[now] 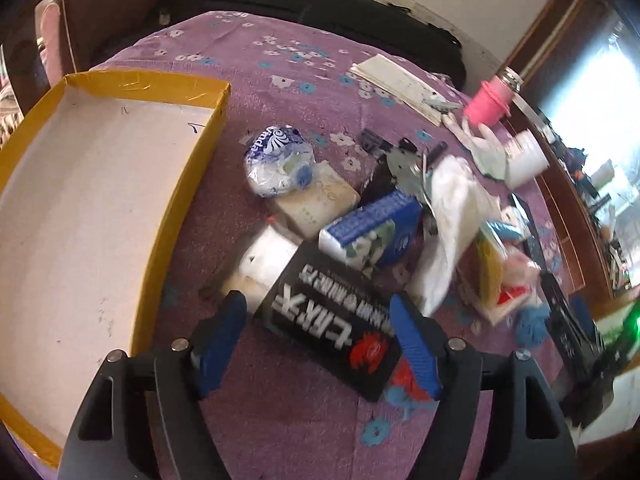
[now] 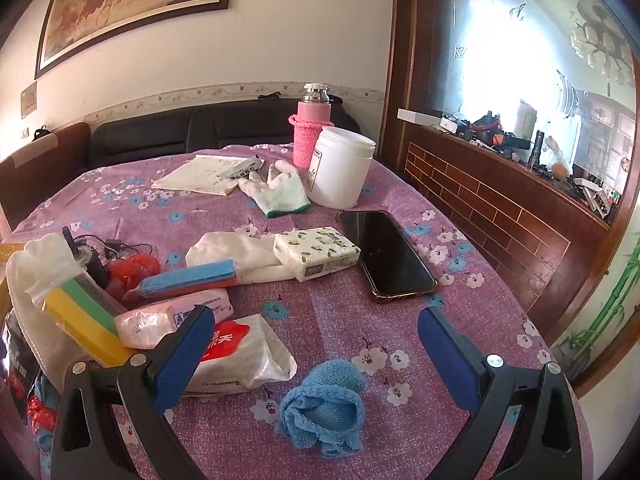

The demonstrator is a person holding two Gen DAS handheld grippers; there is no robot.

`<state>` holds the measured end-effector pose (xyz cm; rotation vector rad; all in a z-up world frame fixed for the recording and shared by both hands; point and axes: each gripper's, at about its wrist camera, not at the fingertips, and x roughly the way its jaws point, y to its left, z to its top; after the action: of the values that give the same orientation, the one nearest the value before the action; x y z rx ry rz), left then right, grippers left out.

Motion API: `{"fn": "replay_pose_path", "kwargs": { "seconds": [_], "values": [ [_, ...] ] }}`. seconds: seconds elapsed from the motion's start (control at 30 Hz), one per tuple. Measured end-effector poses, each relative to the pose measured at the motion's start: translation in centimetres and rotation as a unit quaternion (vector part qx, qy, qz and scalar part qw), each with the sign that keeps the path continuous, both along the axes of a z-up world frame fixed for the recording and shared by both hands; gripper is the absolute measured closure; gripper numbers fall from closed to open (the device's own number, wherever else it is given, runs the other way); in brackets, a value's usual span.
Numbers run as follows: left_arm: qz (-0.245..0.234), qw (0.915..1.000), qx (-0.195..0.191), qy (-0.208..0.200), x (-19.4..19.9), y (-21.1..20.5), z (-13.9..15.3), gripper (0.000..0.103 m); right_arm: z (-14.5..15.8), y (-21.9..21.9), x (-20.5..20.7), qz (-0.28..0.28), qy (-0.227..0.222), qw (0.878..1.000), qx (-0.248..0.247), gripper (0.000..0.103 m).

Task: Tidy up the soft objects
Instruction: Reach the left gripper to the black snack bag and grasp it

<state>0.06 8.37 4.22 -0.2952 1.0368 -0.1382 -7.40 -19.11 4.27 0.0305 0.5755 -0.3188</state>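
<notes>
My left gripper (image 1: 316, 312) hangs open over a heap of soft packs on the purple cloth. A black packet (image 1: 332, 320) with white lettering lies between its blue fingers, and the left pad stands clear of it. Behind it lie a blue tissue pack (image 1: 372, 232), a beige pack (image 1: 316, 204), a crumpled blue-and-white bag (image 1: 280, 164) and a white cloth (image 1: 452, 216). An open yellow box (image 1: 192, 136) sits to the left. My right gripper (image 2: 316, 316) is open and holds nothing; a blue cloth (image 2: 324, 404) lies just below it, with a red-and-white wipes pack (image 2: 236, 352) by its left finger.
A phone (image 2: 388, 252), a lemon-print tissue pack (image 2: 316, 252), a white glove (image 2: 280, 192), a white jar (image 2: 340, 168) and a pink bottle (image 2: 312, 128) stand further back. Sponges (image 2: 84, 320) and a pink pack (image 2: 176, 316) lie at left. A wooden cabinet borders the right.
</notes>
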Motion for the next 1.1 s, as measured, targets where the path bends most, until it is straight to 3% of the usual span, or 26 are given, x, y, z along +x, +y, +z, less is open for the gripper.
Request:
{"fn": "replay_pose_path", "kwargs": {
  "seconds": [0.23, 0.4, 0.6, 0.63, 0.7, 0.77, 0.83, 0.87, 0.93, 1.03, 1.1],
  "values": [
    [0.001, 0.9985, 0.052, -0.015, 1.7, -2.4, -0.3, 0.016, 0.0, 0.2, 0.0, 0.004, -0.001, 1.000, -0.001, 0.001],
    [-0.006, 0.9950, 0.095, -0.028, 1.7, -3.4, -1.1, 0.015, -0.1, 0.2, 0.1, 0.007, 0.003, 1.000, -0.001, 0.001],
    [-0.067, 0.9902, 0.105, -0.064, -1.4, -3.4, -0.1, 0.055, -0.5, 0.4, 0.4, 0.008, 0.013, 1.000, -0.009, 0.001],
    [-0.077, 0.9901, 0.098, -0.064, -1.8, -3.3, 0.1, 0.063, -0.5, 0.5, 0.5, 0.007, 0.014, 1.000, -0.010, 0.001],
    [-0.112, 0.9898, 0.063, -0.061, -3.0, -2.7, 0.5, 0.068, -0.5, 0.6, 0.5, 0.008, 0.015, 1.000, -0.014, 0.001],
    [-0.154, 0.9852, 0.049, -0.057, -4.5, -2.5, 0.6, 0.068, -0.6, 0.7, 0.5, 0.007, 0.017, 1.000, -0.020, 0.001],
    [-0.163, 0.9834, 0.053, -0.060, -5.9, -2.2, 0.8, 0.064, -0.7, 0.9, 0.6, 0.007, 0.020, 0.999, -0.026, 0.001],
    [-0.162, 0.9839, 0.048, -0.059, -6.2, -2.0, 0.8, 0.061, -0.8, 1.1, 0.7, 0.009, 0.022, 0.999, -0.031, 0.001],
    [-0.150, 0.9869, 0.033, -0.049, -6.5, -1.1, 0.7, 0.044, -0.9, 1.4, 0.8, 0.017, 0.024, 0.999, -0.035, 0.001],
    [-0.124, 0.9913, 0.019, -0.039, -6.4, 0.2, 0.4, 0.040, 0.1, 2.0, -0.3, 0.046, 0.025, 0.999, -0.014, 0.001],
    [-0.106, 0.9940, -0.005, -0.027, -5.8, 1.2, 0.0, 0.037, 1.1, 3.2, -2.2, 0.099, 0.021, 0.995, 0.011, 0.001]
  ]
}}
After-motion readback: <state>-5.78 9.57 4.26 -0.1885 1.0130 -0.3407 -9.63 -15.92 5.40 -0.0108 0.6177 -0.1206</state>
